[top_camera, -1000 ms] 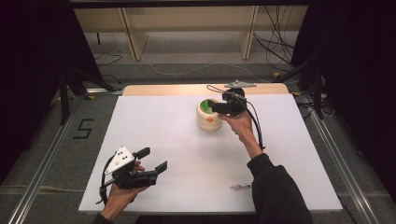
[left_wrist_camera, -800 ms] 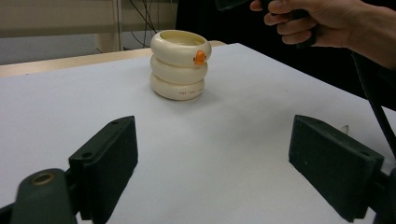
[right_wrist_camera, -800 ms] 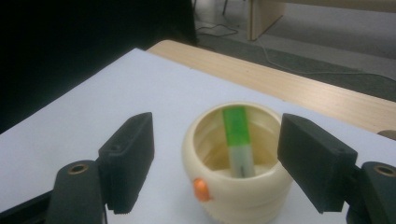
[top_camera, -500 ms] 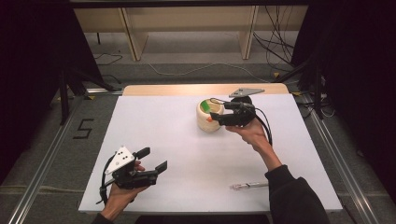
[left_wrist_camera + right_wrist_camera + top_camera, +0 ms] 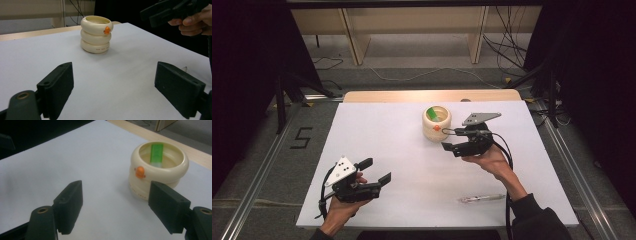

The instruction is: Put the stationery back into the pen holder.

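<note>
Cream cup (image 5: 436,125), green strip (image 5: 156,153)

You've got a white bench (image 5: 387,135) under everything, with a strip of bare wood (image 5: 402,96) along its far edge. Near the front right lies a thin clear pen (image 5: 482,198), flat on the white. Off to the left, a black "5" (image 5: 301,138) is marked on the grey floor, and loose cables (image 5: 507,55) trail beyond the bench.

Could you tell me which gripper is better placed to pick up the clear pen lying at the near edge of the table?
Probably the right gripper: open, empty, on the clear pen's side; the left gripper is farther.
</note>
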{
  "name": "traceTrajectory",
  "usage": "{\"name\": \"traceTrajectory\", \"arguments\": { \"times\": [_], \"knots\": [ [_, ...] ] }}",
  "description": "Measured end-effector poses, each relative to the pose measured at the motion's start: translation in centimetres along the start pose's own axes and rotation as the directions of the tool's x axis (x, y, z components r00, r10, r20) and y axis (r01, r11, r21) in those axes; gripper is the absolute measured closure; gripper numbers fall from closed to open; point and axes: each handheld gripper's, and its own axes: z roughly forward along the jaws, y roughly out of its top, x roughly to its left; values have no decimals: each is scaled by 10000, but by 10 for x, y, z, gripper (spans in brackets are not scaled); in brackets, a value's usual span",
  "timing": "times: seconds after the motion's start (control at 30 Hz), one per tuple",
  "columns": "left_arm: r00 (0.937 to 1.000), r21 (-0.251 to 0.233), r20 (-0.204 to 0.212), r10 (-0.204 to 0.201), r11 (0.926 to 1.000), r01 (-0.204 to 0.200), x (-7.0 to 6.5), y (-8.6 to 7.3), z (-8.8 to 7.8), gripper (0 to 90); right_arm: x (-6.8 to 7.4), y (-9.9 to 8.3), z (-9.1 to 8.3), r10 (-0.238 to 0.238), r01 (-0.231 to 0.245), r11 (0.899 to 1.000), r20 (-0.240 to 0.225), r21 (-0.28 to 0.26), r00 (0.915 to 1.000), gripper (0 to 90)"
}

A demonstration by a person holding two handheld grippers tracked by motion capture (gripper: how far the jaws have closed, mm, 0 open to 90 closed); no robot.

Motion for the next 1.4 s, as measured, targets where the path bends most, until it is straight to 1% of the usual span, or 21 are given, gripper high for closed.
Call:
{"name": "traceTrajectory", "arguments": {
  "times": [0.03,0.07,0.23,0.33,0.4,0.47,0.53,0.6,0.67,0.77,0.83,0.93,1.17,1.3,1.33,1.37,1.4],
  "knots": [
    [10000,-3,8,0,10000,0,0,0,0,152,1,-2,0,-98,98,9999,23,81,9999,287],
    [10000,-1,10,5,10000,-5,0,0,0,152,1,-2,0,-98,98,9999,23,81,9999,287],
    [10000,-3,26,21,10000,-21,0,0,0,152,2,-18,-1,-205,203,9970,16,741,9998,292],
    [10000,-12,56,22,10000,-22,-1,0,0,152,2,-23,-1,-195,196,9961,-25,859,9998,294],
    [10000,0,55,36,10000,-36,-1,0,0,152,4,-28,-2,-291,297,9934,-71,1107,9996,294],
    [10000,26,63,48,10000,-48,0,0,0,152,5,-31,-3,-315,348,9915,-280,1250,9991,294],
    [10000,50,56,49,10000,-49,-1,1,1,152,7,-33,-5,-431,480,9890,-382,1399,9983,294],
    [9999,116,89,76,9999,-77,-1,0,1,152,9,-34,-5,-417,480,9878,-453,1478,9981,294],
    [9999,123,95,84,9999,-85,-1,0,1,151,13,-37,-7,-528,619,9833,-570,1709,9970,294],
    [10000,69,76,12,10000,-12,-1,0,1,151,14,-40,-7,-595,702,9815,-649,1784,9961,294],
    [9999,112,93,67,9999,-68,-1,0,0,151,16,-42,-7,-580,705,9795,-711,1889,9958,292],
    [9999,140,101,79,9999,-80,-1,0,1,151,19,-46,-9,-733,881,9745,-781,2066,9942,292],
    [9999,144,97,79,9999,-80,-1,0,1,151,21,-53,-16,-695,886,9704,-913,2248,9934,291],
    [9999,140,87,84,9999,-85,-1,0,0,151,22,-57,-20,-813,1017,9653,-935,2406,9923,291],
    [9999,137,83,83,9999,-84,-1,0,0,151,22,-59,-22,-770,1012,9609,-1027,2577,9917,291],
    [9999,125,83,75,9999,-76,-1,0,0,151,22,-59,-22,-770,1012,9609,-1027,2577,9917,291],
    [9999,134,81,86,9999,-87,-1,0,0,151,22,-62,-25,-763,1050,9549,-1123,2776,9907,292]
  ]
}}
